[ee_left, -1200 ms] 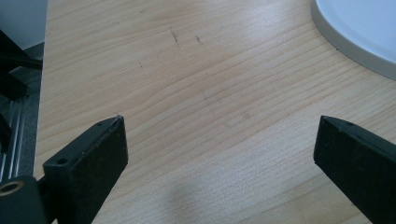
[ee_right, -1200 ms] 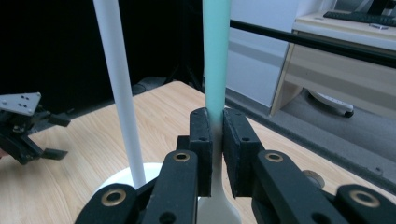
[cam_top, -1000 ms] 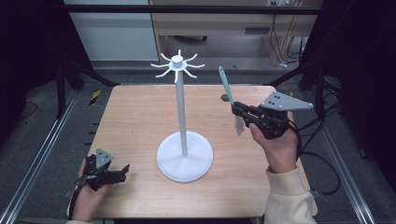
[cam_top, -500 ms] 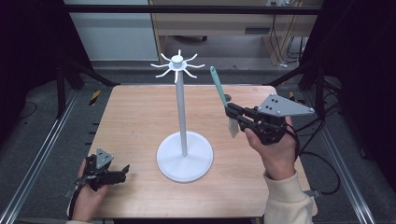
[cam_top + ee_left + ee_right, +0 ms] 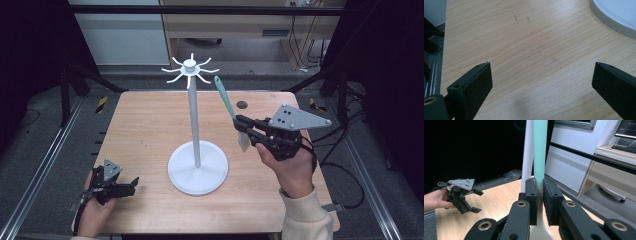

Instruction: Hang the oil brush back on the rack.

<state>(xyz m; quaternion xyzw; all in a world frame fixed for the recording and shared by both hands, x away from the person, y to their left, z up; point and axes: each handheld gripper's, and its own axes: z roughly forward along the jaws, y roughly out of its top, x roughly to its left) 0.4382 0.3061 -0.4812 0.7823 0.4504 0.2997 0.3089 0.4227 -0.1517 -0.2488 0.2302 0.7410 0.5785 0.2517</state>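
A white stand with a round base and a crown of hooks rises from the middle of the wooden table. Just right of the pole, my right gripper is shut on a spatula's teal handle, which slants up toward the hooks, its pale blade hanging below the jaws. In the right gripper view the handle stands upright between the closed pads, close beside the pole. My left gripper rests at the front left, open, nothing between its jaws.
The stand's base rim lies ahead and to the right of the left gripper. A small dark spot marks the table's far side. Metal rails flank the table, and a desk with cables stands behind.
My right gripper has carried the spatula leftward toward the stand's pole and a little higher. The left gripper has stayed put.
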